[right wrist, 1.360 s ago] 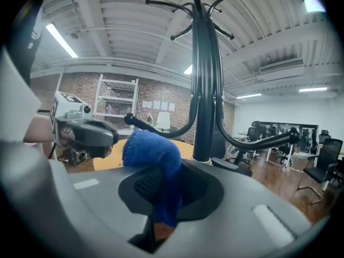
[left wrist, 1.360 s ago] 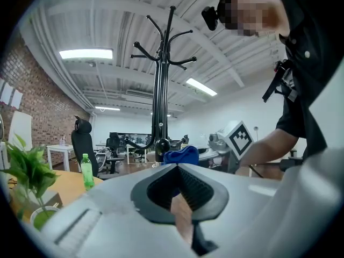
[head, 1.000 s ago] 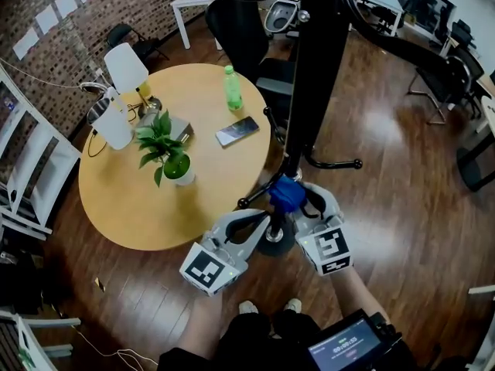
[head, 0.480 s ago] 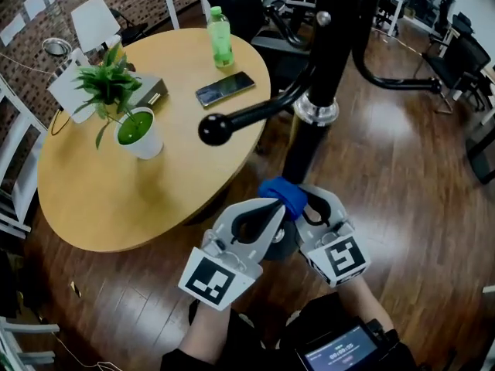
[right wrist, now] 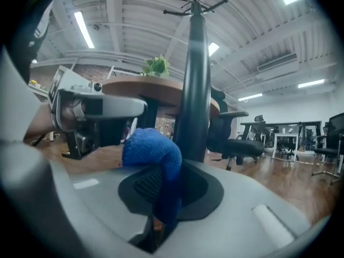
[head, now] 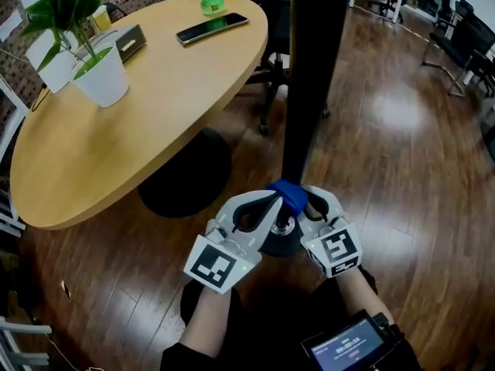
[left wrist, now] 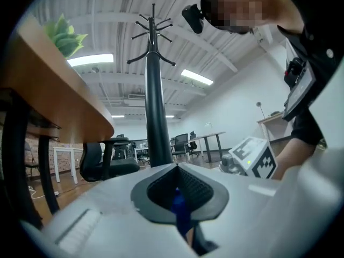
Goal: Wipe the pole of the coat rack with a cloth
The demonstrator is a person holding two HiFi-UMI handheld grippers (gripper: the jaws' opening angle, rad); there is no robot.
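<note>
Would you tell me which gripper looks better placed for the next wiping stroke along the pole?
Probably the right gripper: its jaws are shut on the bulk of the blue cloth, bunched right beside the pole. The left gripper pinches only a thin edge of it.

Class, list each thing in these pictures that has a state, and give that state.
left gripper: shut on the cloth
right gripper: shut on the cloth
cloth: bunched, held by both grippers low at the pole
pole: upright
phone: flat on table, screen dark
potted plant: upright on table
</note>
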